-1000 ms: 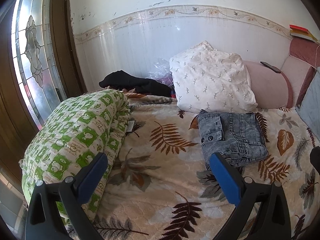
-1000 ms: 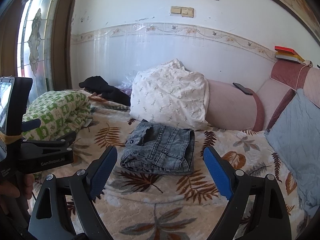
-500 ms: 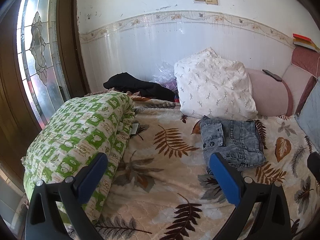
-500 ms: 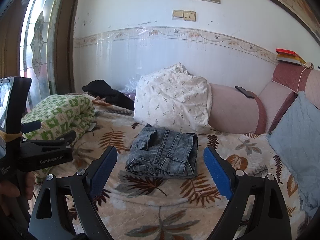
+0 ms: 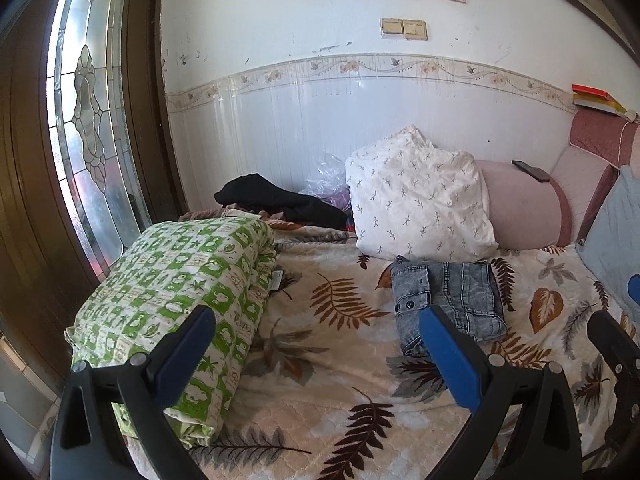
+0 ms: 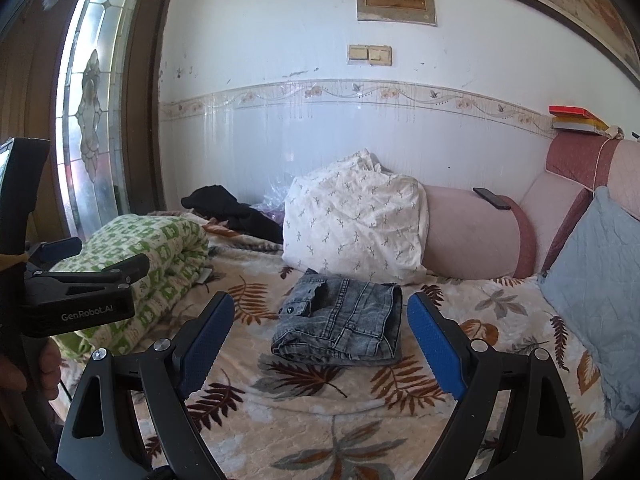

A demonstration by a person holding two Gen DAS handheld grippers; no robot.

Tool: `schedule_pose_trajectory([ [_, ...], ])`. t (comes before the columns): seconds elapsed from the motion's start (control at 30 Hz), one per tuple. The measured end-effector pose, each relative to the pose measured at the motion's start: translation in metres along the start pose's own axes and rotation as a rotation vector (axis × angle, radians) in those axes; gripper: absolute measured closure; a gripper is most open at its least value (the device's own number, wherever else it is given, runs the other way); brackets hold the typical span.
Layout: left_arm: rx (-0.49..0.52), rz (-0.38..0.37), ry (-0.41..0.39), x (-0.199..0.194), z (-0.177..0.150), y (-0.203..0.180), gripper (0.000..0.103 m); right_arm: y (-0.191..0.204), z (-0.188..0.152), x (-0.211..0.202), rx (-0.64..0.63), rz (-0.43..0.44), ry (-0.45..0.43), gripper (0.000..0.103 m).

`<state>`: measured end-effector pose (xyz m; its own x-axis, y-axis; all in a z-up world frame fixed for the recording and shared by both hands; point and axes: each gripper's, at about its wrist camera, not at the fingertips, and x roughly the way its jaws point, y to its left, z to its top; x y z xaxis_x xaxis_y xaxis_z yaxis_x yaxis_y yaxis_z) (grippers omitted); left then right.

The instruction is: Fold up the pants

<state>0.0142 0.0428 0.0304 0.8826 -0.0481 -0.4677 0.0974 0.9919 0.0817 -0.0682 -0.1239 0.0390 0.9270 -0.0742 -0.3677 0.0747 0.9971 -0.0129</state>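
A pair of grey washed-denim pants [image 5: 452, 296] [image 6: 344, 320] lies folded into a compact rectangle on the leaf-print bedspread [image 5: 340, 380] [image 6: 320, 408], just in front of a white pillow. My left gripper [image 5: 316, 316] hovers open above the bedspread, short of the pants and a little to their left, with nothing between its blue pads. My right gripper [image 6: 320, 304] is also open and empty, held back from the pants and framing them between its fingers. The left gripper's black body [image 6: 80, 284] shows at the left edge of the right wrist view.
A rolled green-and-white quilt [image 5: 180, 292] [image 6: 152, 256] lies at the left. A white patterned pillow [image 5: 416, 204], a pink bolster [image 5: 524, 208] with a phone [image 6: 492, 198] on it, a black garment [image 5: 276, 200] and a blue cushion [image 6: 596, 272] line the back and right.
Both grippers have risen and drawn back from the bed, so the pants look smaller and more wall shows. The pants have not moved. Both grippers stay open.
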Motion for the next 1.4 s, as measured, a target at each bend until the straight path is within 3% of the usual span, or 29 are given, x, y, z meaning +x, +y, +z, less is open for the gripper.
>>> schedule_pose_trajectory([
  [0.6,0.015,0.002,-0.041,-0.031,0.009,0.0,0.0,-0.003,0.006,-0.018,0.024,0.017,-0.043,0.014],
  [1.4,0.014,0.0,-0.051,-0.039,0.013,-0.003,0.0,-0.006,0.005,-0.024,0.043,0.031,-0.049,0.014],
])
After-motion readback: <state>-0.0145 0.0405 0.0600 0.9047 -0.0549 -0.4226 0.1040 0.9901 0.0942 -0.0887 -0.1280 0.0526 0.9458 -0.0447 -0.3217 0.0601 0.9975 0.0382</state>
